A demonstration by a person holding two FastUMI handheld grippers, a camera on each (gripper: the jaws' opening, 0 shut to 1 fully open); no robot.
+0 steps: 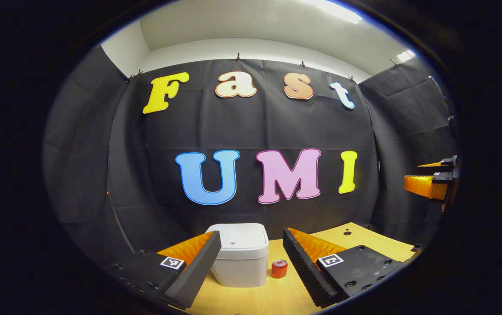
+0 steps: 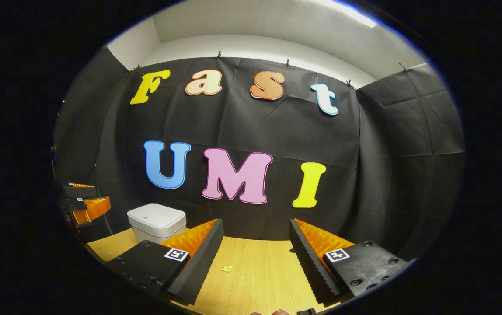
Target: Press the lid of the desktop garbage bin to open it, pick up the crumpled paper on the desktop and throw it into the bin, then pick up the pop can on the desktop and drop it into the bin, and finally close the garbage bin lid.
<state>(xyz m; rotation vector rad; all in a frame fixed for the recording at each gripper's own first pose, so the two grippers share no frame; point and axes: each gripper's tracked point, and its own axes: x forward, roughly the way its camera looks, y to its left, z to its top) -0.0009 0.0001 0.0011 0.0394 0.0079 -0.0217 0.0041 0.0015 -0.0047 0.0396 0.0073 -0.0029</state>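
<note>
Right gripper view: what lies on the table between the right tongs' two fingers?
In the right gripper view, a small crumpled paper lies on the bare wooden table between the open fingers of the right tongs.

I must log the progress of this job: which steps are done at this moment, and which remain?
Nothing looks done yet. The bin has its lid shut, the pop can stands on the table beside it, and a small crumpled paper lies on the desktop. The left gripper and right gripper are open, holding nothing. All steps remain: press the lid, paper, can, close.
</note>
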